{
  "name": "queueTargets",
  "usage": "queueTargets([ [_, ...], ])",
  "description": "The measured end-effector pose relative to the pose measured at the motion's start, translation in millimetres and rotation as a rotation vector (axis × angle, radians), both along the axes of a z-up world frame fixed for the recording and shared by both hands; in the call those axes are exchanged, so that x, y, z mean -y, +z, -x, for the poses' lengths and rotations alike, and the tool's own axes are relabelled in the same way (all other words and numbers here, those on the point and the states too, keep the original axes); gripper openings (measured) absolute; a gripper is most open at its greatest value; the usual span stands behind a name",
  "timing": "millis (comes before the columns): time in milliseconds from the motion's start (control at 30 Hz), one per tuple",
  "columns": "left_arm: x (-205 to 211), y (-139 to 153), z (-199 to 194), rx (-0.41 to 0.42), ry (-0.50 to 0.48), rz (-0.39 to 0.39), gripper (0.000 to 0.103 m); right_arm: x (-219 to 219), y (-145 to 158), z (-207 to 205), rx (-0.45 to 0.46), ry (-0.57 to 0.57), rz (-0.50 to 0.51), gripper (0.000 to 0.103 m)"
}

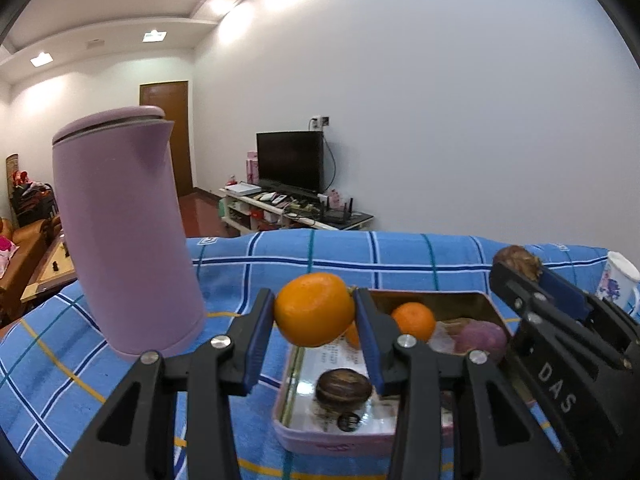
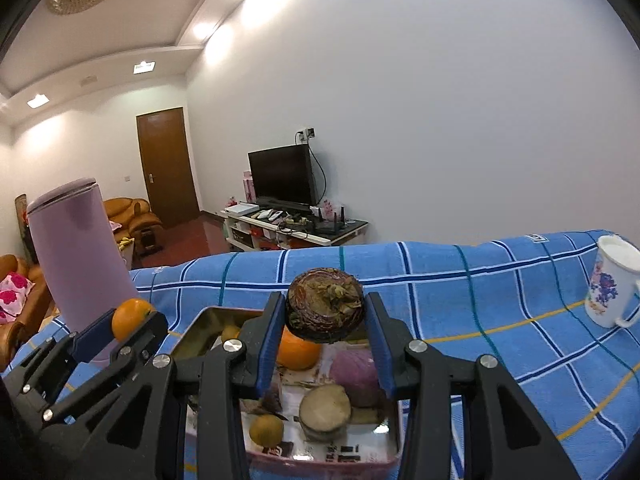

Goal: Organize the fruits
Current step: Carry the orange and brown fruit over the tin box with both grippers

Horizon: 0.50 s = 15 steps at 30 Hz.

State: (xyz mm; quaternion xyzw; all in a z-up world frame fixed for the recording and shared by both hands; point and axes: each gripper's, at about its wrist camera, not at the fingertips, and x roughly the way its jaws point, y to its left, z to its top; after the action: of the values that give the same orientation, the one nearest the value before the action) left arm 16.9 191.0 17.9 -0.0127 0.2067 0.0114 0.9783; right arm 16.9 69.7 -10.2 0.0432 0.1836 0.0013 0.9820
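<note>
- Left gripper (image 1: 315, 312): blue-padded fingers (image 1: 258, 334) pinch an orange (image 1: 314, 309) by its sides, held above the near-left corner of the tin tray (image 1: 320, 438). The fruit's underside hides part of the tray's contents.
- Right gripper (image 2: 325, 316): fingers (image 2: 270, 344) clamp a dark brown mangosteen (image 2: 325, 310), its dried calyx facing the camera, raised over the tray's middle.
- Tray contents, partly screened by both grippers: a second orange (image 1: 414, 320), a purple round fruit (image 2: 356, 368), a pale cut-faced piece (image 2: 325, 404) and a small yellow-brown fruit (image 2: 266, 429). What the pale piece is cannot be made out.
- Printed paper lines the tray floor; its text is illegible.
- Surface: blue checked cloth (image 2: 500, 300) covers the bench.
- Lilac lidded jug (image 1: 120, 232) stands left of the tray; a floral mug (image 2: 612, 284) stands well to the right, cut off in the left view.
</note>
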Motion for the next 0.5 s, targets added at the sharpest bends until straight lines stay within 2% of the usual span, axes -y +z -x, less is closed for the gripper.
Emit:
queueTargets([
  [200,0.0,-10.1,-11.1,-0.027,0.016,-0.017,0.043,4.7,-8.1,-8.8,-0.021,0.000,-0.002,0.043],
  [367,2.4,-15.0,-14.4,-0.038,0.016,-0.029,0.043,4.8,-8.9,-8.8,0.012,-0.014,0.065,0.043],
  [500,8.3,-17.9,-15.2,-0.051,0.008,-0.037,0.043,5.6,-10.3,-10.1,0.007,-0.015,0.063,0.043],
])
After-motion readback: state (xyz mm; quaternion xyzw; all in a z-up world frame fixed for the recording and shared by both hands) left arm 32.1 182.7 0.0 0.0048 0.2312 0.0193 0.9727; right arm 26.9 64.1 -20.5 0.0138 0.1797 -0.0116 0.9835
